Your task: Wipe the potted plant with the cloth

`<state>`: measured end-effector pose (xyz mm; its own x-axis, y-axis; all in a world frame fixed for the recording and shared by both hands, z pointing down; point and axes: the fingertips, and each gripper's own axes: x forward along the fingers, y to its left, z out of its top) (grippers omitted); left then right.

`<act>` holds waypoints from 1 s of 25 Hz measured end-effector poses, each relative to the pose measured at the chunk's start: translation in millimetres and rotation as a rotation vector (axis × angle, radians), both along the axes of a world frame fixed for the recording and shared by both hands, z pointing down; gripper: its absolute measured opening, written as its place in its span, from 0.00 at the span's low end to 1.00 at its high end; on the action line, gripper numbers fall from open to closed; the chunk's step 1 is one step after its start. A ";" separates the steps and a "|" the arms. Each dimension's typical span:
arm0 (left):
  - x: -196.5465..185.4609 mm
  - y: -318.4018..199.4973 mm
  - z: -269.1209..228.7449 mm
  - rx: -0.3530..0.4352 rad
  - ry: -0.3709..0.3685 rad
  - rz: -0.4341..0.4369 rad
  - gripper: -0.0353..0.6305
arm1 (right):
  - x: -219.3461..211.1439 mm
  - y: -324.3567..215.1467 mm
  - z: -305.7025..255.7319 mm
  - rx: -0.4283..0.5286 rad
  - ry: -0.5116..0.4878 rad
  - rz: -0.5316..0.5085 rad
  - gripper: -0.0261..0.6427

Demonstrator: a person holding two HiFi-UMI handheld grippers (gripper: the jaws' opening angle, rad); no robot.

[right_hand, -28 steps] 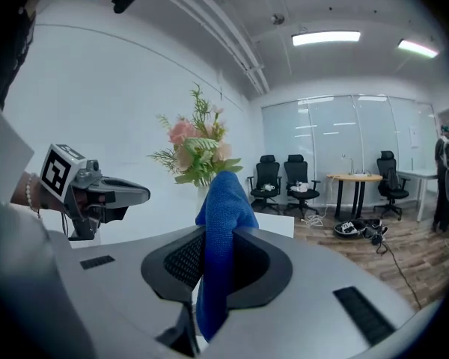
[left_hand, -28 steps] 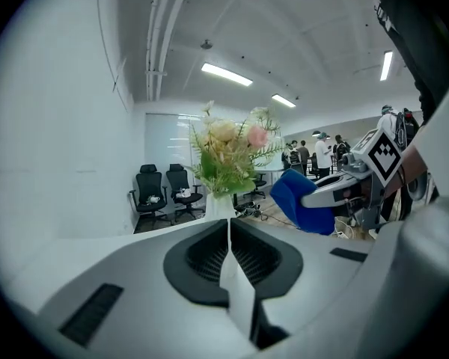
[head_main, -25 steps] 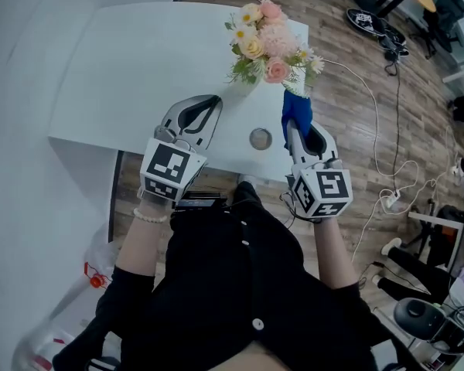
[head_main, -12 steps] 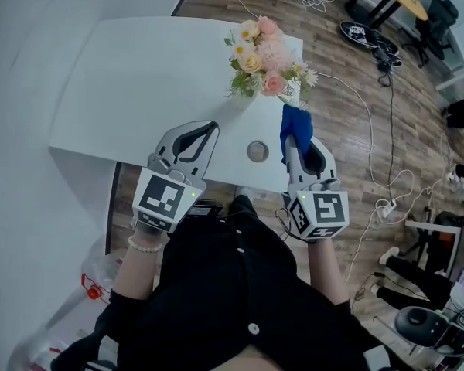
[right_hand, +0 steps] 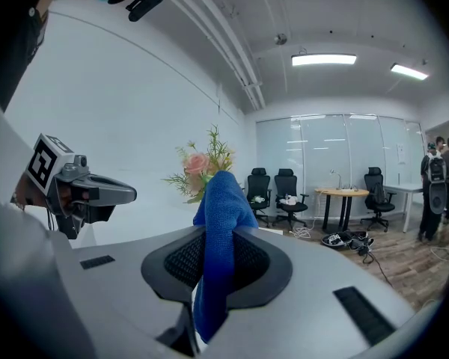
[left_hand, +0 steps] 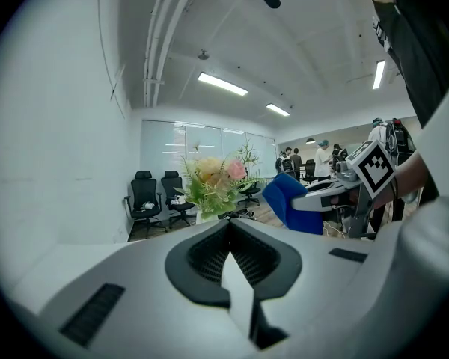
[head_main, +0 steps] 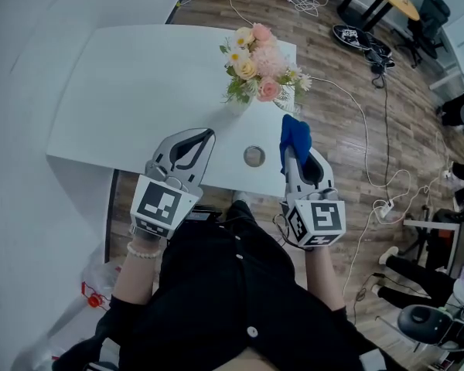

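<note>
Left gripper [left_hand: 229, 226]: jaws closed tip to tip, nothing between them. Beyond the tips, a potted plant [left_hand: 213, 179] with pink and cream flowers. Just right of it, a blue cloth [left_hand: 282, 200] pinched in the right gripper [left_hand: 305, 200]. 2 black office chairs [left_hand: 144, 199] behind, near the glass wall.

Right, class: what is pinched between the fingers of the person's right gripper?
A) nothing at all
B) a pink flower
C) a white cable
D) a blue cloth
D: the right gripper view shows the blue cloth clamped in the right gripper, with its top bunched above the tips.
</note>
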<state>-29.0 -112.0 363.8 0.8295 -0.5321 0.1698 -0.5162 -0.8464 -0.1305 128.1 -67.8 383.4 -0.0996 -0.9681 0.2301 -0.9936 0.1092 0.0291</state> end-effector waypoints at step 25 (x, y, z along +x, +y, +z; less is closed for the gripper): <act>-2.3 16.1 -2.8 0.006 0.029 0.025 0.07 | -9.1 18.9 4.7 -0.013 0.003 0.012 0.16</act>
